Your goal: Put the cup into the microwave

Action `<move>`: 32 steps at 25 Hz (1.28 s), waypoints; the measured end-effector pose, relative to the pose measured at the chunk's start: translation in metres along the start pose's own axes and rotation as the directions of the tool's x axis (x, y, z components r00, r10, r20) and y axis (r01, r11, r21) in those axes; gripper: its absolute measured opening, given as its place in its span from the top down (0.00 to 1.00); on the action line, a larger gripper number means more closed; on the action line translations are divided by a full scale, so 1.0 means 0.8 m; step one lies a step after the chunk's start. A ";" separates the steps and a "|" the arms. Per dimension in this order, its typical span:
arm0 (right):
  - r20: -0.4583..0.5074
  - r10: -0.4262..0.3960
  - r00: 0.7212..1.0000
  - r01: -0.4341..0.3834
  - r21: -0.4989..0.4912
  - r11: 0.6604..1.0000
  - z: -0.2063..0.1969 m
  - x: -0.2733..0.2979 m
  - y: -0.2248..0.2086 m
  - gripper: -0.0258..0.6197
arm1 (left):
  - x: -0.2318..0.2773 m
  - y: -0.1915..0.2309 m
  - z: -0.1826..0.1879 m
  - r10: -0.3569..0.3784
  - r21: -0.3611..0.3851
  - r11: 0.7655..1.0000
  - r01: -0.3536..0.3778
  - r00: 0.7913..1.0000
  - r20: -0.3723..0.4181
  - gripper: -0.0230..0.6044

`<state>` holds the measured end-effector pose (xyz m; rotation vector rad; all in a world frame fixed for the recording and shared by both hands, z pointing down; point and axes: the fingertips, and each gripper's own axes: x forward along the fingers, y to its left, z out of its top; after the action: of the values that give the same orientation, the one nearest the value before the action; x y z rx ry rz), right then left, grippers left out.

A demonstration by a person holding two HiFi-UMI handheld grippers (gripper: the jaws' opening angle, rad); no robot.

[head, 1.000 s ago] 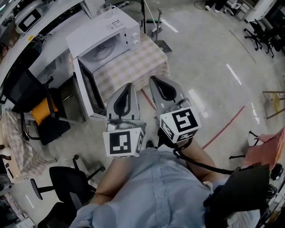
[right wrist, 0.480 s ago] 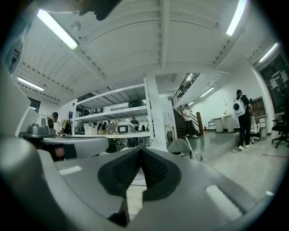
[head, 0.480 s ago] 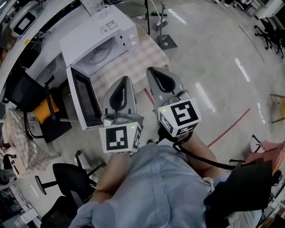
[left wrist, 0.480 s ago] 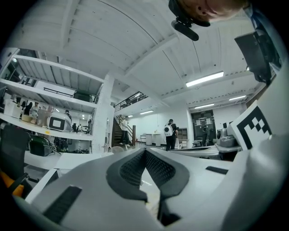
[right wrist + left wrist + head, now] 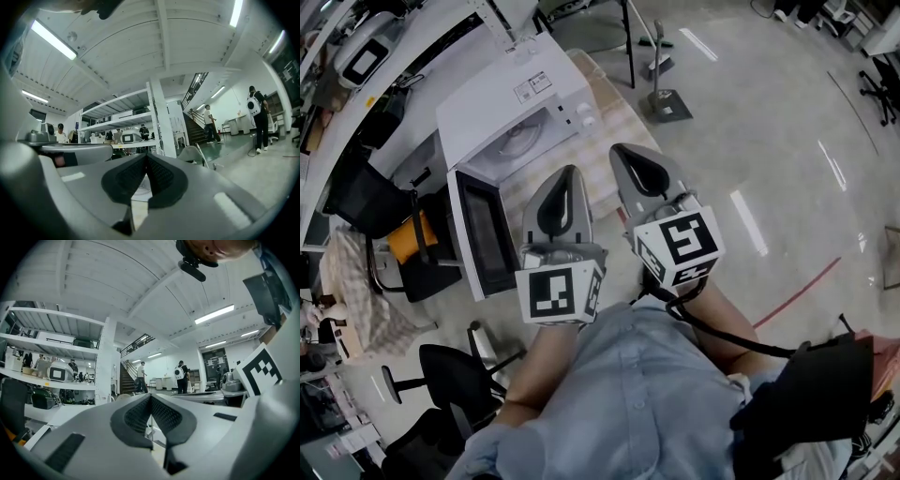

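Since a second ago I bring left tongs (image 5: 564, 178) and right tongs (image 5: 628, 155) closer to the microwave (image 5: 516, 94) | both pressed together, empty | cup in no view | microwave's open mouth lies ahead-left, left tongs nearer

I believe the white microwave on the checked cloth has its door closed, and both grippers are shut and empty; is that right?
Not quite: the door of the microwave hangs open, as the head view shows. The rest holds: the white microwave sits on the checked cloth, and the left gripper and right gripper are both shut and empty.
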<state>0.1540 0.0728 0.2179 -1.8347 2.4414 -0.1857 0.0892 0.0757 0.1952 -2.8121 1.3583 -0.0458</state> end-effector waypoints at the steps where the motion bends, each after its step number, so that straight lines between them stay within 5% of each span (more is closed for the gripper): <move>1: -0.001 0.005 1.000 -0.005 0.001 1.000 0.000 0.004 -0.006 0.96 | 0.007 -0.001 0.000 0.003 0.000 1.000 -0.003 1.000 0.000 0.96; 18: -0.018 0.113 0.993 -0.113 -0.015 0.993 0.003 0.083 -0.037 0.96 | 0.071 0.042 -0.003 0.111 -0.015 0.994 -0.111 0.994 0.015 0.96; 32: -0.035 0.161 0.986 -0.163 -0.068 0.984 0.006 0.231 -0.038 0.96 | 0.152 0.164 -0.006 0.172 -0.058 0.984 -0.169 0.984 0.046 0.96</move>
<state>0.1322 -0.1133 0.2193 -1.6587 2.6349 -0.1180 0.0622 -0.1013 0.1984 -2.7059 1.6060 0.0653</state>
